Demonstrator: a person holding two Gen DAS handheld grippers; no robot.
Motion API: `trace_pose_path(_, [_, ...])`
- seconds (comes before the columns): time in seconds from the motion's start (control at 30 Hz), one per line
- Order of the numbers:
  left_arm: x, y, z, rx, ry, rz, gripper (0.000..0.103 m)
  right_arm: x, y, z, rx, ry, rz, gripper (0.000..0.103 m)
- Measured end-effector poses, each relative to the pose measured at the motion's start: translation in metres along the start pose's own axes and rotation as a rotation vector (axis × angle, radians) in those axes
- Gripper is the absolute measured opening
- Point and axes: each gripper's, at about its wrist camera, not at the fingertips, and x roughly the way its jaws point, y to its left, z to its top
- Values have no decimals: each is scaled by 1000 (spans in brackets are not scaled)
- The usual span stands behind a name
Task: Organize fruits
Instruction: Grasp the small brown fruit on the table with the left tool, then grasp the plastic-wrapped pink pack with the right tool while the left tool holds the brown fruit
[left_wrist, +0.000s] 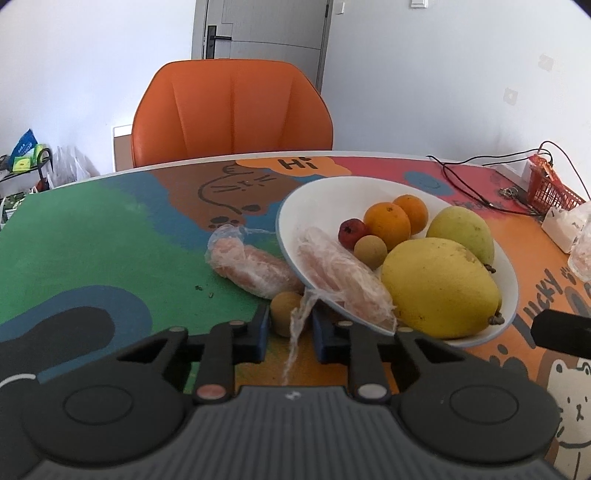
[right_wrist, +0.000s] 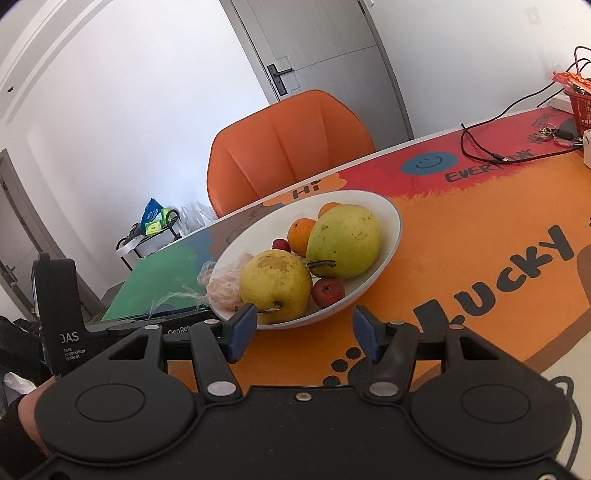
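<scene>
A white bowl (left_wrist: 369, 184) holds two oranges (left_wrist: 388, 219), two yellow-green pears (left_wrist: 439, 288), a small red fruit (left_wrist: 352, 230), a brown longan (left_wrist: 370, 251) and a plastic-wrapped peeled citrus (left_wrist: 343, 273) lying over its near rim. My left gripper (left_wrist: 290, 325) is open, with a second brown longan (left_wrist: 286, 312) on the table between its fingers and a plastic strand hanging there. Another wrapped citrus (left_wrist: 251, 266) lies on the table left of the bowl. My right gripper (right_wrist: 303, 328) is open and empty just in front of the bowl (right_wrist: 391, 229).
An orange chair (left_wrist: 232, 110) stands behind the table. A red basket (left_wrist: 550, 188), black cables (left_wrist: 472, 184), a white block (left_wrist: 561, 221) and another wrapped item (left_wrist: 583, 251) are at the far right. The left gripper's body (right_wrist: 62, 306) shows at left in the right wrist view.
</scene>
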Motion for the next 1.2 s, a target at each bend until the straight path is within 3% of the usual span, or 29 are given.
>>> trace_pose_path(0.5, [-37,35,3,-78,-67,17,22,3,32,8,-75,5,38,58])
trace_pose_path(1.2, [-67,118,4,-270,-130,103,22,74,126,32,-337,113,115,57])
